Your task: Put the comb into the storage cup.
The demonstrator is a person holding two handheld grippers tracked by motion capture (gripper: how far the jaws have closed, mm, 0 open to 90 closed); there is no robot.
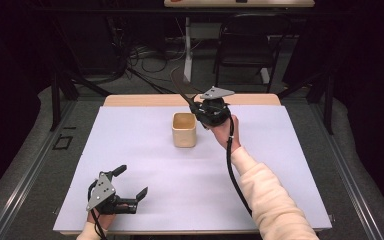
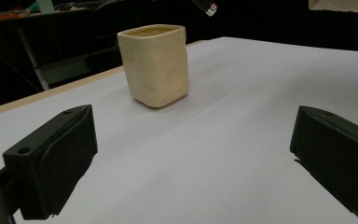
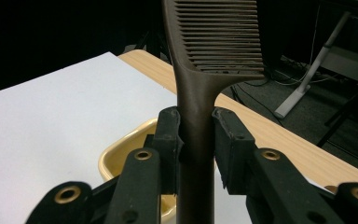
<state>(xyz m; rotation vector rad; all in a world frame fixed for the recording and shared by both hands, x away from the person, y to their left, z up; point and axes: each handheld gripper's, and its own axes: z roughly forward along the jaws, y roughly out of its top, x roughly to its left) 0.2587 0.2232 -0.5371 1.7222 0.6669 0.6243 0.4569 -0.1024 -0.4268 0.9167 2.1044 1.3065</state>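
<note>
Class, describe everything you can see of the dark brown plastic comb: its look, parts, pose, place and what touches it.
The dark brown plastic comb has a narrow handle that widens into a head with a row of fine, close teeth. It looks smooth, matt and whole. The right gripper is shut on its handle, one black jaw pressing each side. In the high view it stands raised and tilted, teeth end uppermost, just above the cream square ceramic cup on the white table cover. Its lower end is hidden.

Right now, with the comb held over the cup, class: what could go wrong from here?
1. The right gripper pinches only the comb's narrow handle, so the comb may pivot or slip.
2. The cup stands free on the white sheet; a misaimed handle could hit its rim and tip it.
3. The left gripper rests open, far off, and cannot steady the cup.
</note>
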